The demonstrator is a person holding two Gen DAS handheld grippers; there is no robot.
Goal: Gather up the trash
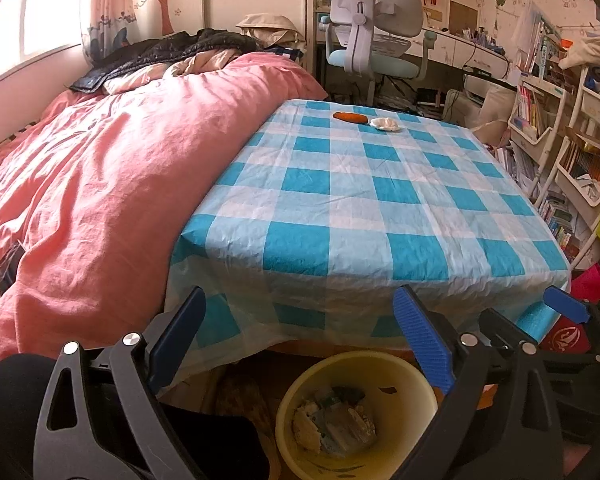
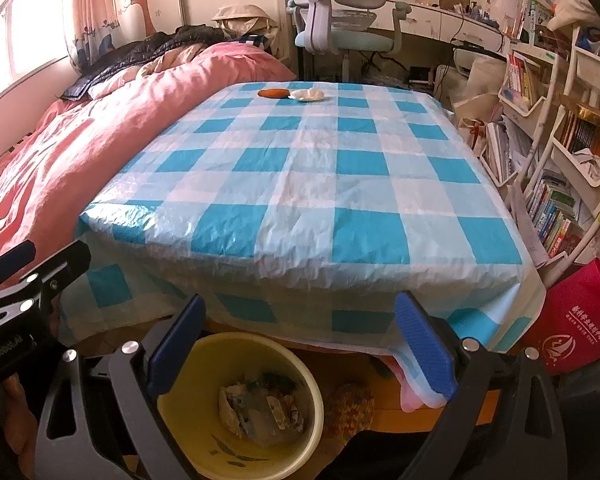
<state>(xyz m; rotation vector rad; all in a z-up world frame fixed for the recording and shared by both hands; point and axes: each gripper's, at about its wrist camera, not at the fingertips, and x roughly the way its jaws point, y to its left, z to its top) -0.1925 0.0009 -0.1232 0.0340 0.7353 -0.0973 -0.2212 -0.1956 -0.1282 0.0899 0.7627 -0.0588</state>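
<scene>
Both claws, left claw (image 1: 300, 344) and right claw (image 2: 300, 344), are hanging wide apart, empty, over the bin (image 2: 236, 404); stretching far ahead for the tissue (image 2: 308, 95) is risking knocking it off the bench (image 2: 300, 184).

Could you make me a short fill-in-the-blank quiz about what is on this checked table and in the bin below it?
1. The orange item lies beside a crumpled ____ wad at the table's far end.
2. The bin under the table's near edge is ____ in colour.
3. Both tools, left tool and right tool, have their fingers ____, gripping nothing.
4. The bin already holds some ____.

Missing words: white; yellow; open; trash
</scene>
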